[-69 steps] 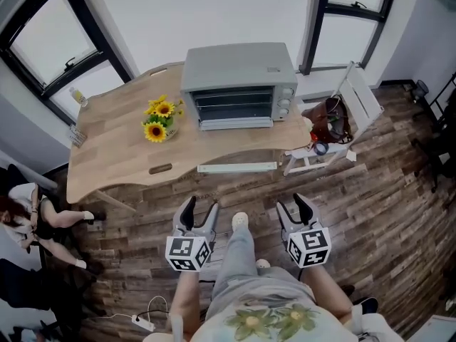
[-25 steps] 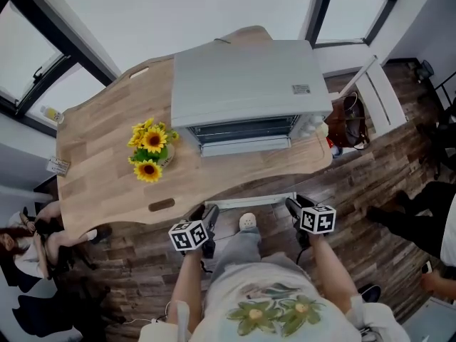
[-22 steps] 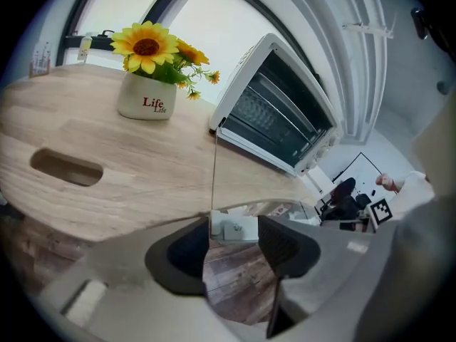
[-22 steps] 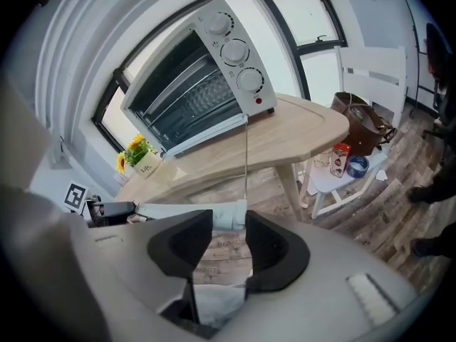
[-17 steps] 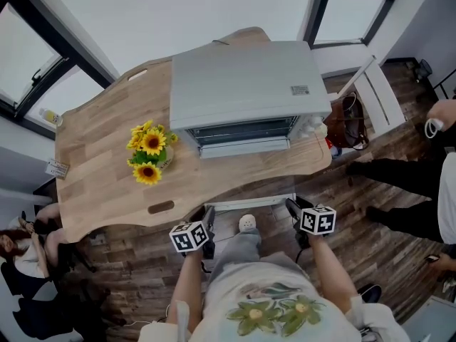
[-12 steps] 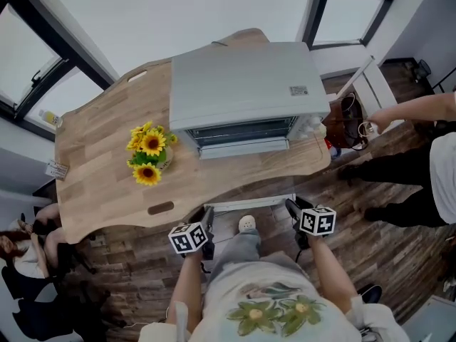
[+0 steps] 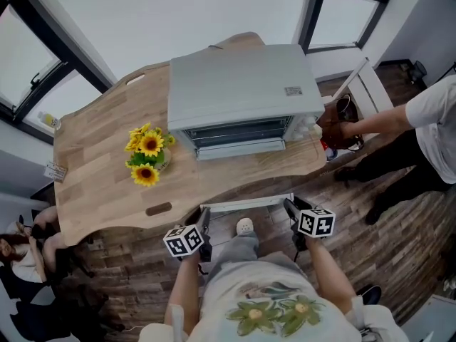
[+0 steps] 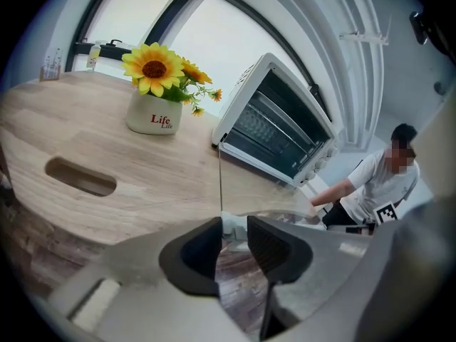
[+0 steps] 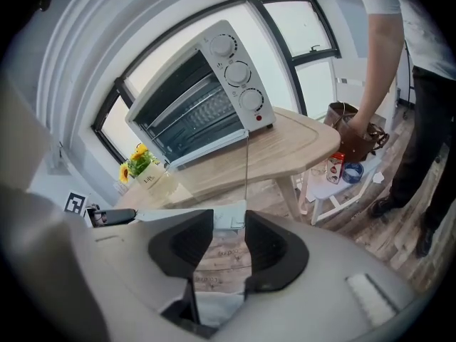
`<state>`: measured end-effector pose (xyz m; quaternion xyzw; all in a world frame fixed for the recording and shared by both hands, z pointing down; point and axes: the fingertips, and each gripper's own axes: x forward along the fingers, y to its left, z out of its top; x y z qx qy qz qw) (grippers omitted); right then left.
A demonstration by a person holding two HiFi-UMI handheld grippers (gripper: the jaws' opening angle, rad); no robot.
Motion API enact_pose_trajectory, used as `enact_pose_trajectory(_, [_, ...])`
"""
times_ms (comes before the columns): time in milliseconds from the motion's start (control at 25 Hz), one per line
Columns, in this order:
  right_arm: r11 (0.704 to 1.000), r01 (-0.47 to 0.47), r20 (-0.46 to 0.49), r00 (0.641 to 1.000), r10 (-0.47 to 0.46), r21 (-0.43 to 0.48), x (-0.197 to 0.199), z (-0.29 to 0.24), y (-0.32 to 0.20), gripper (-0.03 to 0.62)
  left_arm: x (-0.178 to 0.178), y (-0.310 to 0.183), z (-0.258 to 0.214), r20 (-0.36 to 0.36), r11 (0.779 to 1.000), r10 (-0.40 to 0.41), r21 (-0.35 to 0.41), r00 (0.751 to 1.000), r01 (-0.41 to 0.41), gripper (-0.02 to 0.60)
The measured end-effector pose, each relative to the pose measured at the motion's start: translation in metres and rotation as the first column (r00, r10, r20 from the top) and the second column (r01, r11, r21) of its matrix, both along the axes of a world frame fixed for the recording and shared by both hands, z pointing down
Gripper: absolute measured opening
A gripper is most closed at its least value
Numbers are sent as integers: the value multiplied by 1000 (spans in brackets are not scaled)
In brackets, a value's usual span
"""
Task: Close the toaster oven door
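The silver toaster oven (image 7: 242, 84) stands on the wooden table (image 7: 100, 162). Its glass door hangs open and flat toward me, and its white handle bar (image 7: 246, 204) lies past the table's front edge. My left gripper (image 7: 205, 218) is at the bar's left end and my right gripper (image 7: 291, 206) at its right end. In the left gripper view the jaws (image 8: 235, 237) hold the white handle end (image 8: 234, 228), with the oven (image 8: 285, 130) beyond. In the right gripper view the jaws (image 9: 229, 237) hold the other handle end (image 9: 229, 219), facing the oven (image 9: 199, 98).
A white vase of sunflowers (image 7: 148, 152) stands on the table left of the oven. At the right a person (image 7: 420, 120) reaches into a brown bag (image 7: 342, 130) on a white stool (image 7: 363, 84). Another person (image 7: 21, 241) sits on the floor at lower left.
I have come up close to the table from farther back, and both grippers now sit at the handle's ends. A person has come in from the right and reached the bag.
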<state>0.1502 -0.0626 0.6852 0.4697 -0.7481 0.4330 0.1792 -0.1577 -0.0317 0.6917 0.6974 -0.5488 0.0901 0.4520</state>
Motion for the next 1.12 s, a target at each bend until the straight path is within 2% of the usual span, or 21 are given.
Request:
enact_pose_trajectory(320, [998, -12, 29, 1000, 10, 58, 0, -11, -1, 143, -1, -1, -10, -4, 1000, -6, 0, 1000, 6, 123])
enact_pose_trajectory(440, [997, 12, 40, 999, -15, 82, 0, -14, 3, 141, -1, 0, -12, -14, 1000, -4, -1, 1000, 4, 123])
enact_pose_trajectory(600, [995, 64, -3, 998, -64, 76, 1, -8, 13, 169, -1, -1, -13, -16, 1000, 0, -2, 1000, 0, 123])
enact_pose_trajectory(800, [993, 91, -58, 994, -87, 72, -3, 7, 16, 169, -1, -1, -17, -24, 1000, -8, 9, 1000, 8, 123])
enact_pose_trajectory(1120, [991, 91, -77, 994, -83, 103, -13, 5, 5, 152, -1, -1, -24, -42, 1000, -13, 23, 999, 14, 123])
